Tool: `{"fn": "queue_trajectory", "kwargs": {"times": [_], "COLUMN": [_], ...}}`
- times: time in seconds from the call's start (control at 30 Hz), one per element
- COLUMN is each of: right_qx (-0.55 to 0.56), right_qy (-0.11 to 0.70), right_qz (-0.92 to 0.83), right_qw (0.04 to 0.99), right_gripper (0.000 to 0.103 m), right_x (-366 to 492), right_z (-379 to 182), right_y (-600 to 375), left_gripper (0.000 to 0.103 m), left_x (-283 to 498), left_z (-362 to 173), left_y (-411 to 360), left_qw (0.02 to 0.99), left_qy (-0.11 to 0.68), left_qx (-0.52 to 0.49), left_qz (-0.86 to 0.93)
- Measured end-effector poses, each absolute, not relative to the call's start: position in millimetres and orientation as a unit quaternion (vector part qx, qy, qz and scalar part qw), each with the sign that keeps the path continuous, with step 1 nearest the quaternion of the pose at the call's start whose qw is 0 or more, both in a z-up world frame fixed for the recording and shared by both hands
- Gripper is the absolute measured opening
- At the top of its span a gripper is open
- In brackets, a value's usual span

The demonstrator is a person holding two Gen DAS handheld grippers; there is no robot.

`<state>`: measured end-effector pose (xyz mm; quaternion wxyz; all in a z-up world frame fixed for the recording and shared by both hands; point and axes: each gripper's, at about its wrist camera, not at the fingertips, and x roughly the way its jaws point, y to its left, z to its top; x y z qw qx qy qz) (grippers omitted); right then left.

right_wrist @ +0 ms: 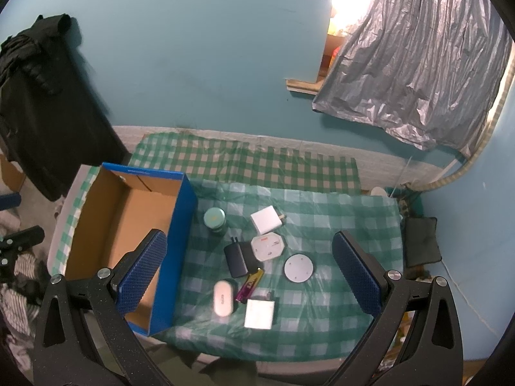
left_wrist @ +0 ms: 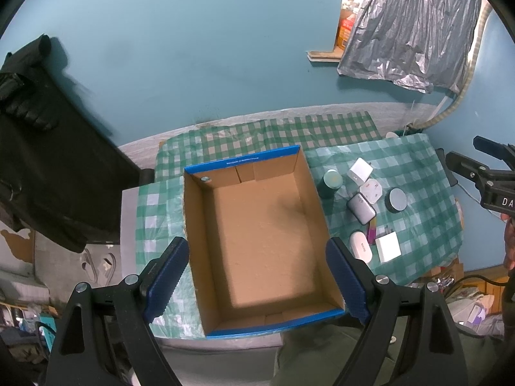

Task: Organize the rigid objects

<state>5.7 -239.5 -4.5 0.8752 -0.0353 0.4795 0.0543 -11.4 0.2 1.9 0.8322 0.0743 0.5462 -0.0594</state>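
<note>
An open blue cardboard box point(left_wrist: 291, 160) point(right_wrist: 175, 244) with a brown inside stands on the green checked cloth. Right of it lie several small objects: a teal jar point(right_wrist: 215, 220), a white charger cube point(right_wrist: 264, 219), a white plug point(right_wrist: 267, 247), a dark power bank point(right_wrist: 236, 259), a grey round disc point(right_wrist: 299, 268), a white oval case point(right_wrist: 222, 298), a purple-yellow lighter point(right_wrist: 249, 286) and a white square box point(right_wrist: 260, 313). My left gripper point(left_wrist: 257, 281) is open above the box. My right gripper point(right_wrist: 249, 276) is open and empty above the objects.
A black garment point(left_wrist: 48, 148) hangs at the left. A grey plastic sheet point(right_wrist: 415, 64) hangs on the teal wall at the right. A dark pad point(right_wrist: 421, 241) lies beyond the table's right edge. Clutter lies on the floor at the left.
</note>
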Motion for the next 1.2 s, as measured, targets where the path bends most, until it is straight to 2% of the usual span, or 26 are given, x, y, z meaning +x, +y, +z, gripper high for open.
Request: {"fn": "queue_trajectory", "kwargs": {"times": [1.2], "right_qx": [-0.037], "right_qy": [0.481], "right_qz": [0.054], "right_qw": [0.874], "right_gripper": [0.102], "right_x": [6.3], "right_z": [-7.1], "right_y": [-236.6], "left_gripper": [0.088], "left_x": [-18.0], "left_z": [-2.9], "left_y": [-1.1], "left_qw": [0.83], "left_qy": [0.55], "left_qx": [0.075], "left_qz": [-0.06]}}
